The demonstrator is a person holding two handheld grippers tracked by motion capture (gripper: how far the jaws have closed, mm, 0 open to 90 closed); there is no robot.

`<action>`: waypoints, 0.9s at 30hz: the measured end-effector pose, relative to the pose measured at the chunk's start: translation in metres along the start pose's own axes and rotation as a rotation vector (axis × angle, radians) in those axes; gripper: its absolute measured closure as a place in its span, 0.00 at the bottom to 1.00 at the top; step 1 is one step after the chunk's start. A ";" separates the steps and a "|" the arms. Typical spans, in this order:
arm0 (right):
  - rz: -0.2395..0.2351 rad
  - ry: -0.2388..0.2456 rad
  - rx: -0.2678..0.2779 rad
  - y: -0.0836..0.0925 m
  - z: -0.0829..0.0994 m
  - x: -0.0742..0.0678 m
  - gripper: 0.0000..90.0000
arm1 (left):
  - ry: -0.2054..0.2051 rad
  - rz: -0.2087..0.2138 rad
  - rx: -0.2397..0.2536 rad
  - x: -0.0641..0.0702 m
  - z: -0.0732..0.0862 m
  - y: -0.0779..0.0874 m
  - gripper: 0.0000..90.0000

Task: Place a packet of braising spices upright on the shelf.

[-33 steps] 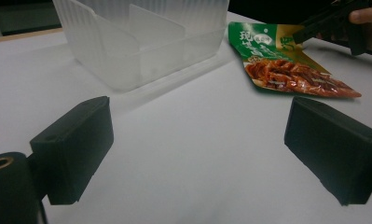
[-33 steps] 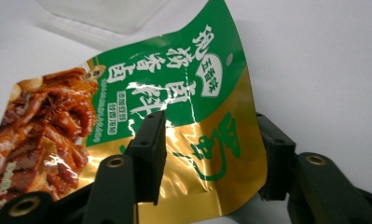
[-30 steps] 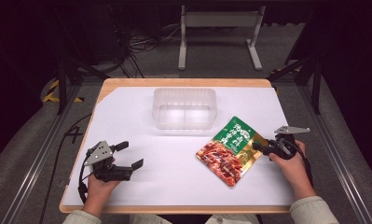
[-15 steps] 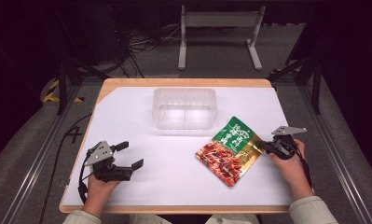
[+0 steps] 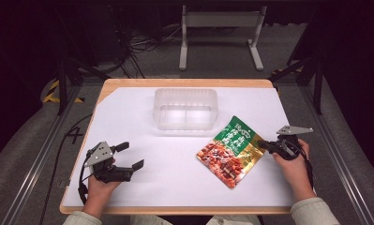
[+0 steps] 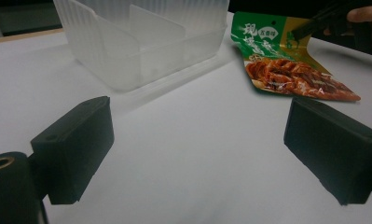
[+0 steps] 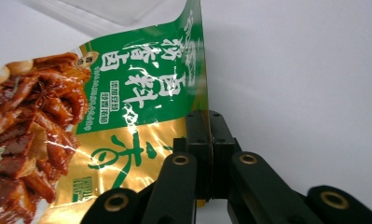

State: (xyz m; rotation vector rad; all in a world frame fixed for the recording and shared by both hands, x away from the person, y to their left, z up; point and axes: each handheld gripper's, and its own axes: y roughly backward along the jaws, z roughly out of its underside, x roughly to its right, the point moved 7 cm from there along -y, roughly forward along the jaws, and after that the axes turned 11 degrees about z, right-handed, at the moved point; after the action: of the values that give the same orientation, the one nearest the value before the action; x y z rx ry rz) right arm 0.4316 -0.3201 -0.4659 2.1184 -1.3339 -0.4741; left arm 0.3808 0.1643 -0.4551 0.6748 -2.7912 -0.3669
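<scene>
Green-and-red snack pouch (image 5: 230, 150) lies flat on the white surface (image 5: 170, 159), right of centre, long axis diagonal, green top toward the clear plastic container (image 5: 186, 108). Right gripper (image 5: 264, 145) has just closed its fingers (image 7: 210, 135) on the pouch's gold edge, seen close in its view. Left gripper (image 5: 128, 157) rests with fingers (image 6: 76, 144) wide apart.

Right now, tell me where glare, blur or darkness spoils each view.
High view: the white table is evenly lit, the surroundings sink into darkness. Left gripper view: the near jaws are soft, and the clear tub is pale against the bright table. Right gripper view: glare streaks the snack pouch, whose edge the right gripper pinches.
</scene>
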 end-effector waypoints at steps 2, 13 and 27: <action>-0.015 -0.009 0.015 0.005 -0.003 -0.001 1.00 | 0.000 0.001 -0.001 0.000 0.000 0.000 0.10; -0.090 -0.015 0.114 0.045 -0.027 -0.011 1.00 | -0.002 0.001 -0.001 0.000 0.000 0.000 0.10; -0.190 -0.007 0.191 0.087 -0.057 -0.043 1.00 | 0.000 0.001 -0.001 0.000 0.000 0.000 0.10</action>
State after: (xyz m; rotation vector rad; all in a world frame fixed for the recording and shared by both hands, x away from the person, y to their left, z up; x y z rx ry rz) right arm 0.3858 -0.2933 -0.3668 2.4168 -1.2301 -0.4459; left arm 0.3814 0.1641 -0.4552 0.6730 -2.7910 -0.3687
